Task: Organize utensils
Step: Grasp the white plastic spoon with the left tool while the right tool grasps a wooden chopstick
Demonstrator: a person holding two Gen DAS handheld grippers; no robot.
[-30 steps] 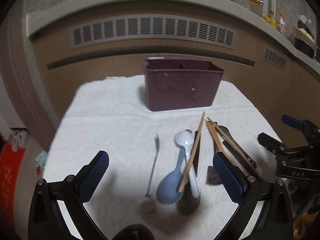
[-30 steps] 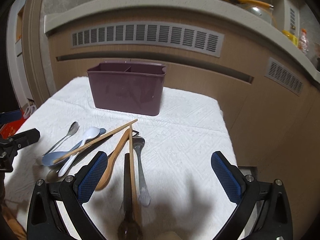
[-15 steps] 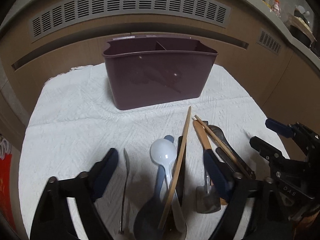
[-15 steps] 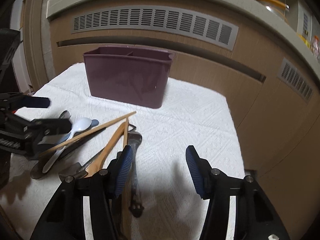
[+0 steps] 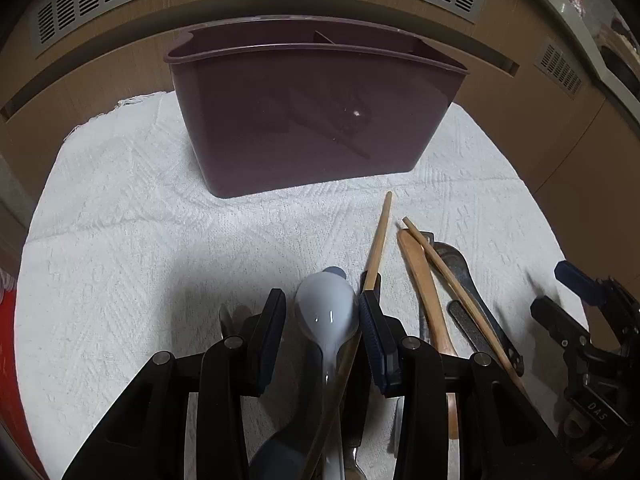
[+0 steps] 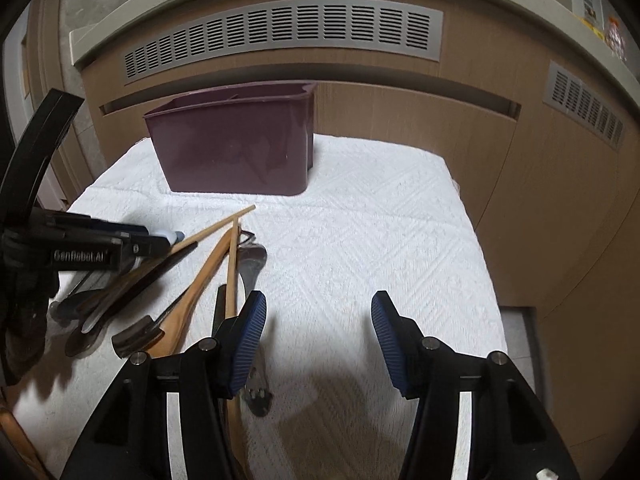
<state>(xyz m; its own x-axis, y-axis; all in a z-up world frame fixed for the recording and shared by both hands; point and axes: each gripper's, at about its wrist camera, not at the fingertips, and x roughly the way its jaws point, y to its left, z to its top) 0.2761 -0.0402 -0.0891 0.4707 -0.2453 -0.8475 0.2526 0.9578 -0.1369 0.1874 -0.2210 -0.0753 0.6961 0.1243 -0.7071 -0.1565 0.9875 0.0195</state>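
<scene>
A dark purple utensil caddy (image 5: 312, 120) stands on a white towel (image 5: 120, 264), also in the right wrist view (image 6: 236, 152). A pile of utensils lies in front of it: a white spoon (image 5: 326, 316), a blue spoon under it, wooden chopsticks (image 5: 378, 240), a wooden spoon (image 5: 424, 292) and metal utensils (image 5: 460, 280). My left gripper (image 5: 322, 320) is narrowed around the white spoon's bowl; its right pad touches it, the left stands slightly off. My right gripper (image 6: 316, 332) is open and empty over bare towel, right of the wooden spoon (image 6: 200, 284) and chopsticks (image 6: 230, 272).
Wooden cabinet fronts with grey vent grilles (image 6: 280, 36) rise behind the towel. The towel's right edge (image 6: 476, 240) drops off beside the cabinet. The left gripper's body (image 6: 80, 252) shows at the left of the right wrist view.
My left gripper moved forward and down onto the utensil pile and closed from wide open to narrow around the white spoon. My right gripper moved forward and narrowed somewhat.
</scene>
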